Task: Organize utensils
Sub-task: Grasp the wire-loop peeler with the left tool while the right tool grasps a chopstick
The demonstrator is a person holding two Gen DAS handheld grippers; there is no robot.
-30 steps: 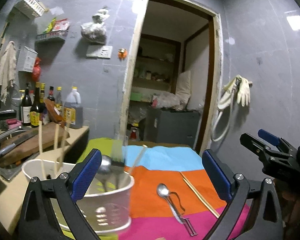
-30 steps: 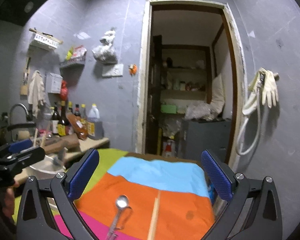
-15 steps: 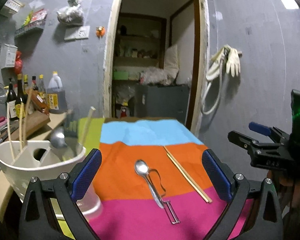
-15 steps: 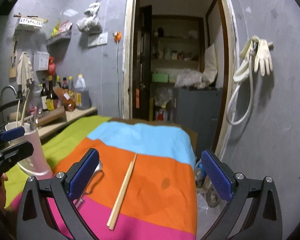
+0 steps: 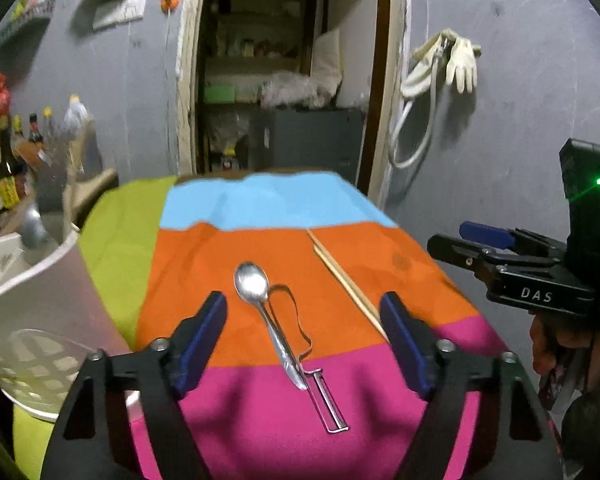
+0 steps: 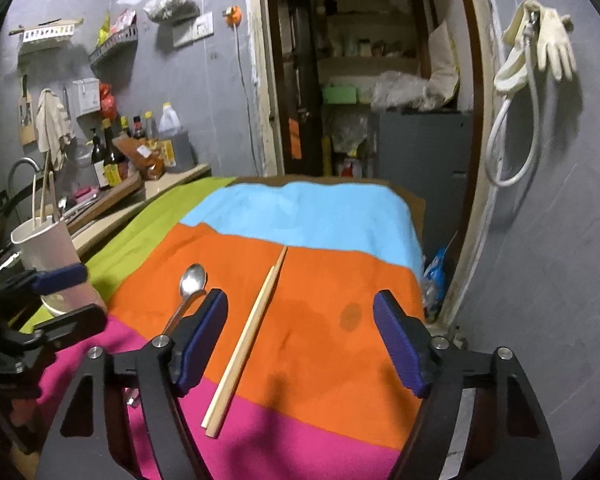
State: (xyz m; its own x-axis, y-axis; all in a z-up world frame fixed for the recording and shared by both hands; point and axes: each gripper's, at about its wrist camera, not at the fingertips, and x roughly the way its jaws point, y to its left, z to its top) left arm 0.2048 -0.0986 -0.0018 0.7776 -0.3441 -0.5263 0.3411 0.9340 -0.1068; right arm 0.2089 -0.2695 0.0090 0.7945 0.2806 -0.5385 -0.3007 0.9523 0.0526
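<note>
Your left gripper (image 5: 303, 316) and right gripper (image 6: 300, 320): jaws released, empty, above spoon (image 5: 256, 284), peeler (image 5: 326, 404), chopsticks (image 6: 246, 344).

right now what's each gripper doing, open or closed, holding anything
left gripper: open, empty, over the spoon
right gripper: open, empty, over the chopsticks

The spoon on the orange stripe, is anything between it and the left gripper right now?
Nothing visible blocks it. The spoon lies bare on the cloth, just ahead of the open left gripper. The peeler touches the spoon's handle end, so it may shift in a grab. The chopsticks lie apart to the right.
</note>
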